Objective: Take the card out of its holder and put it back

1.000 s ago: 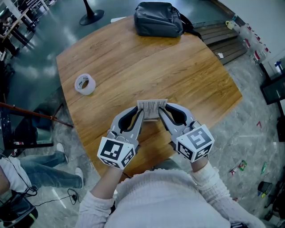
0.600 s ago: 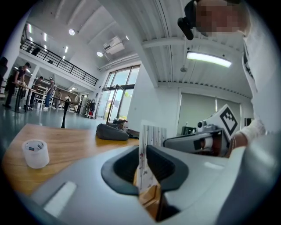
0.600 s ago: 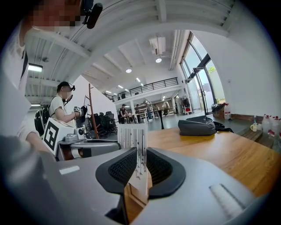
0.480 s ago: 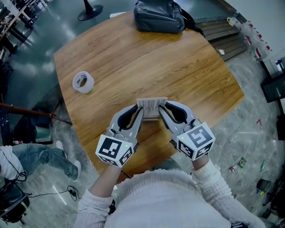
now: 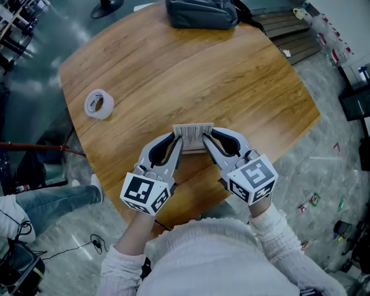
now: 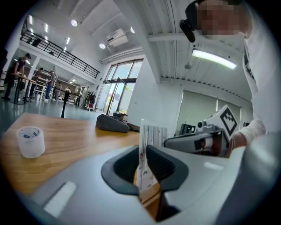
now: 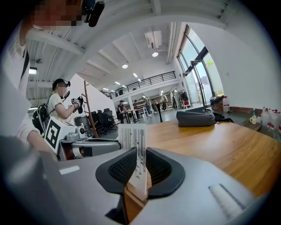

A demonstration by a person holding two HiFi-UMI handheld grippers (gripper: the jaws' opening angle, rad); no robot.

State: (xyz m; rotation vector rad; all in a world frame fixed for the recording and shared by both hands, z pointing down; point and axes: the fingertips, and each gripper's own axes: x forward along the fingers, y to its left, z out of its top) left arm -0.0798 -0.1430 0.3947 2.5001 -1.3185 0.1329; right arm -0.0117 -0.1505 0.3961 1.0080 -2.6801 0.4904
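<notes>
A white card (image 5: 193,136) with fine grey stripes, sleeve and card not distinguishable, is held upright just above the wooden table (image 5: 173,69). My left gripper (image 5: 180,142) pinches its left edge, and its jaws have just been closing on it. My right gripper (image 5: 207,141) pinches the right edge. In the left gripper view the card (image 6: 151,134) stands edge-on between the dark pads of that gripper (image 6: 143,165). The right gripper view shows the card (image 7: 133,136) clamped the same way in the right gripper (image 7: 139,169). Each gripper faces the other across the card.
A roll of clear tape (image 5: 98,104) lies at the table's left. A dark bag (image 5: 199,13) sits at the far edge. The near table edge runs just under my hands. A person with a headset (image 7: 59,103) stands beyond the table.
Both grippers have sunk a little toward the table with the card still between them. The head view has shifted, so the bag now sits at the top edge.
</notes>
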